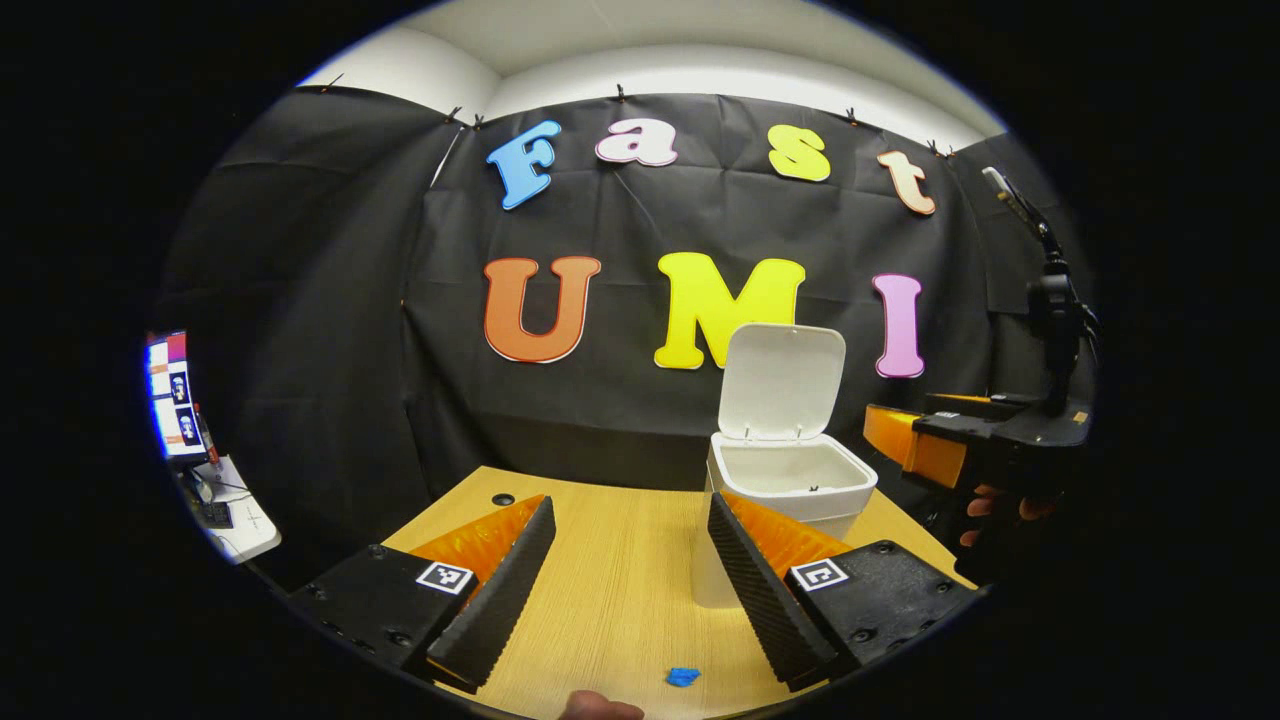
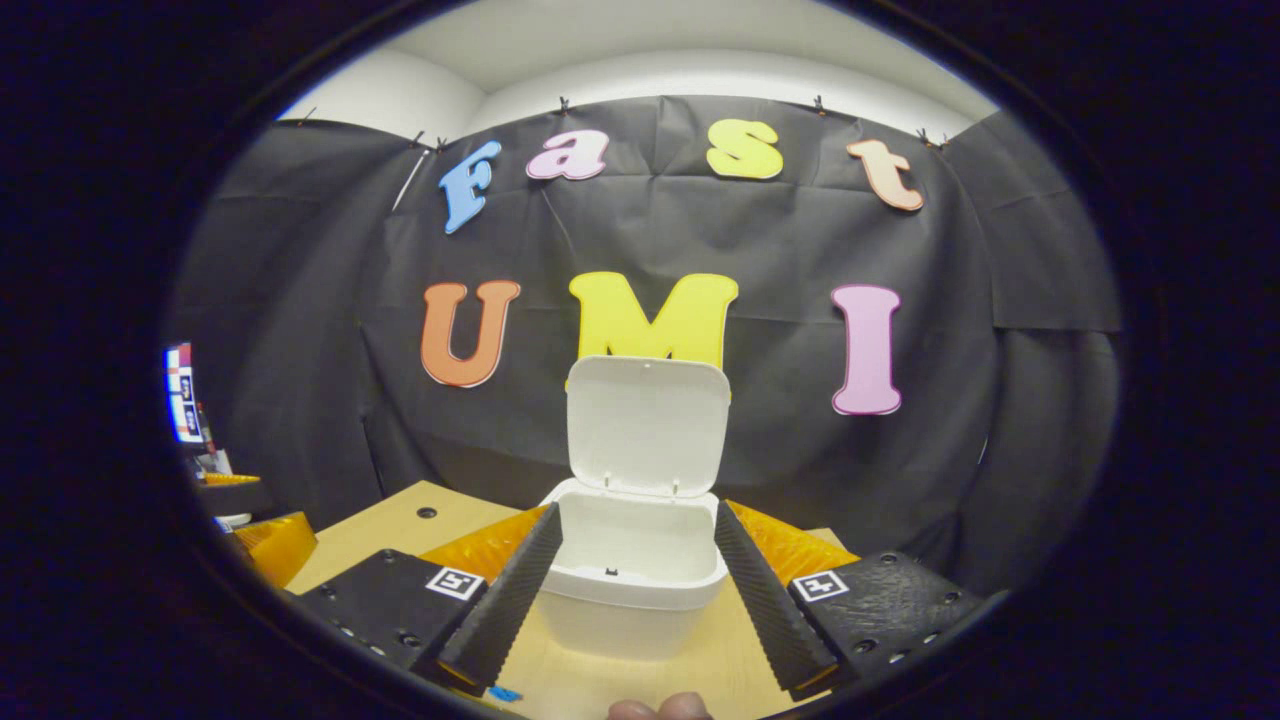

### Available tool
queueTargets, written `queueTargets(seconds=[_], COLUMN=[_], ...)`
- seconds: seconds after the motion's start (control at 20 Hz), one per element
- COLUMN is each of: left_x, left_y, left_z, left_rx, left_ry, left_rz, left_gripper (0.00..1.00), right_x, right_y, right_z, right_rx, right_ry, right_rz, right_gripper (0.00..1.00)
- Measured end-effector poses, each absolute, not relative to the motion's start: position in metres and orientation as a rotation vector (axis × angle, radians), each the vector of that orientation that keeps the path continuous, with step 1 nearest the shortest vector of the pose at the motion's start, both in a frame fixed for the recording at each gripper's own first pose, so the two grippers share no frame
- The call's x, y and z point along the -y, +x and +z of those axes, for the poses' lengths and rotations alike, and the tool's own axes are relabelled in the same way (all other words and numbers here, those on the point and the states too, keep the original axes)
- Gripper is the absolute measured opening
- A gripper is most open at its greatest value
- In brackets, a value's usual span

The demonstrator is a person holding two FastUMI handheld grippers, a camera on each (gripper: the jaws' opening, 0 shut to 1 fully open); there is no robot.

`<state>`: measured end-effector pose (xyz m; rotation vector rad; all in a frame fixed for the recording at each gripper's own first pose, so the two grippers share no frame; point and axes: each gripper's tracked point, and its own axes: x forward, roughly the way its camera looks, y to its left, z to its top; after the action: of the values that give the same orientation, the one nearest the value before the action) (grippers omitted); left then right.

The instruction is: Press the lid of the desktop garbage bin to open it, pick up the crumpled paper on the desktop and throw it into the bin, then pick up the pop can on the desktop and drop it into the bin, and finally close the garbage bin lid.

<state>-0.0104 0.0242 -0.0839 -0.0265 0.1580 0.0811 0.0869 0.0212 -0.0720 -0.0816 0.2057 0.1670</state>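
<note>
Right gripper view: bin is sitting lower centre, lid standing upright, interior showing empty
Right gripper: fingers are spreading wide, gripping nothing
Left gripper: is gaping wide and empty over the table; bin at centre right
Paper, can: cannot tell where
Advice: judging paper comes next, approach low, closing gently on the wad

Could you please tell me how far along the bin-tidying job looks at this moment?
Done: the lid of the bin stands open. In hand: nothing; the left gripper and right gripper are open and empty. Whether the paper and can are already inside cannot be told. Left for certain: closing the lid.
</note>
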Motion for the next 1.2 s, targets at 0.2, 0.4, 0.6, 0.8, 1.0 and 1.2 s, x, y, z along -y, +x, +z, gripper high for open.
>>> queueTargets(seconds=[0.2, 0.4, 0.6, 0.8, 1.0, 1.2], left_x=[-0.01, 0.005, 0.022, 0.036, 0.042, 0.044], left_y=[-0.018, -0.022, -0.034, -0.046, -0.056, -0.058], left_z=[-0.114, -0.148, -0.201, -0.24, -0.287, -0.327], left_rx=[-0.24, -0.336, -0.462, -0.56, -0.679, -0.761], left_ry=[-0.031, -0.051, -0.068, -0.099, -0.121, -0.116], left_rz=[0.031, -0.003, -0.028, -0.041, -0.034, -0.024], left_gripper=[0.99, 0.99, 0.99, 1.0, 1.0, 1.0], right_x=[-0.003, 0.011, 0.034, 0.053, 0.06, 0.069], right_y=[0.067, 0.046, 0.029, 0.017, 0.008, -0.005], right_z=[-0.096, -0.127, -0.152, -0.171, -0.182, -0.198], right_rx=[-0.253, -0.327, -0.385, -0.431, -0.46, -0.496], right_ry=[-0.09, -0.08, -0.111, -0.123, -0.132, -0.143], right_rz=[0.148, 0.128, 0.097, 0.07, 0.063, 0.049], right_gripper=[0.95, 0.96, 0.96, 0.96, 0.96, 0.96])
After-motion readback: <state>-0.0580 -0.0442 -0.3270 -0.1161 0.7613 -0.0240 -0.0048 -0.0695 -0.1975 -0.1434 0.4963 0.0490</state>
